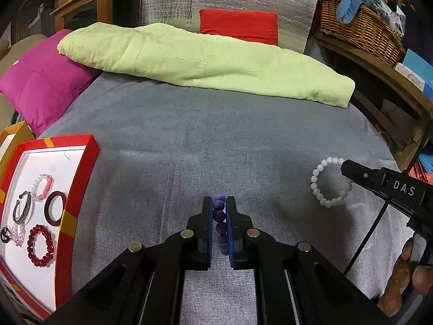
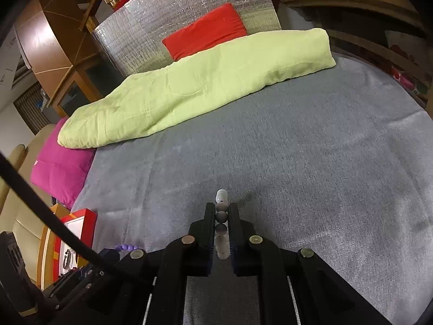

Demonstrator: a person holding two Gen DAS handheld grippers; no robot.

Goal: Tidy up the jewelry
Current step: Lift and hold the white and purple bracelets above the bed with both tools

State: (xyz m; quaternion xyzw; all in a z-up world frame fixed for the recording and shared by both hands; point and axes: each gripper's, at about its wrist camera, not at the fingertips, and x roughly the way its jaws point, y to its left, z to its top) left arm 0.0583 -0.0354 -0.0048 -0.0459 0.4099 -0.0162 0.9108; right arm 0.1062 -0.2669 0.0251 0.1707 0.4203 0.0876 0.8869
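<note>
My left gripper [image 1: 219, 203] is shut on a purple bead bracelet [image 1: 219, 214], held edge-on just above the grey cover. My right gripper [image 2: 221, 208] is shut on a white bead bracelet [image 2: 222, 218]. In the left wrist view that white bracelet [image 1: 322, 189] hangs as a ring from the right gripper's tip [image 1: 349, 172]. A red-rimmed white tray [image 1: 81, 189] at the left holds a red bead bracelet [image 1: 40, 245], a dark bangle [image 1: 55, 208], a pink bead bracelet [image 1: 42, 188] and a metal cuff [image 1: 23, 211].
A folded light-green blanket [image 1: 205, 62] lies across the far side of the grey bed cover [image 1: 216, 140]. A magenta pillow [image 1: 40, 81] sits at far left. A wicker basket [image 1: 360, 27] stands on a wooden shelf at the right.
</note>
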